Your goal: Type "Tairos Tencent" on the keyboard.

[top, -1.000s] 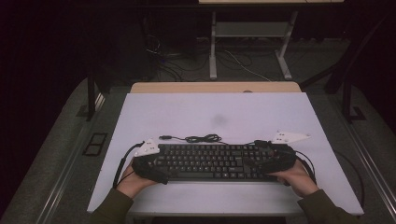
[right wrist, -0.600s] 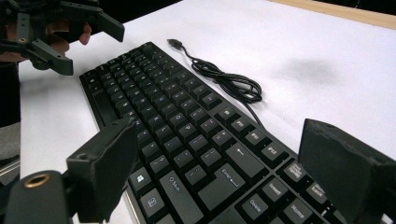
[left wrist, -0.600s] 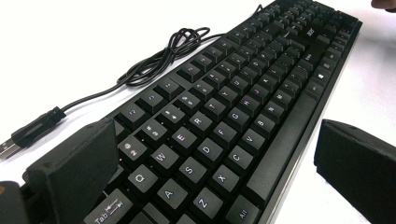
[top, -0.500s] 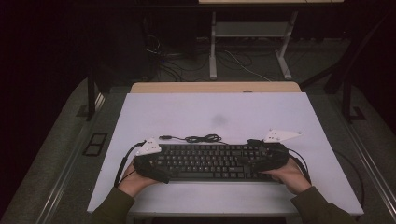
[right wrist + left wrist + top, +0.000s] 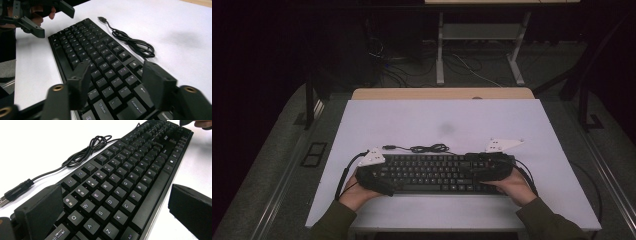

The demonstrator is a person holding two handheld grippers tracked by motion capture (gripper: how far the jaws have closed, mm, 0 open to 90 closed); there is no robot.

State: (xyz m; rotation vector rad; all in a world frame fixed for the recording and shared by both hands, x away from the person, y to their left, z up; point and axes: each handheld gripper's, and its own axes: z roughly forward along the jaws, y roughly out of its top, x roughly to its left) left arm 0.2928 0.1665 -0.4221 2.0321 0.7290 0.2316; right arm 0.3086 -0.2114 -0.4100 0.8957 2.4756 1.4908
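Two grippers flank the kbd [image 5: 432,172]: right gripper [image 5: 115,82] has slid inward, jaws just narrowing over keys, left gripper [image 5: 112,202] spread wide; legends Q, W, E legible.

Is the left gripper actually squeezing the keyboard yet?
Apart. In the left gripper view, the left gripper straddles the keyboard, and white table shows between the keyboard's front edge and that jaw.

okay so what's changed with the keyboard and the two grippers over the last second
The right gripper slid inward from the keyboard's right end, now over its right-hand keys; its jaws have just been closing, with keys below them, gripping nothing. The left gripper, the keyboard and its coiled cable stayed put.
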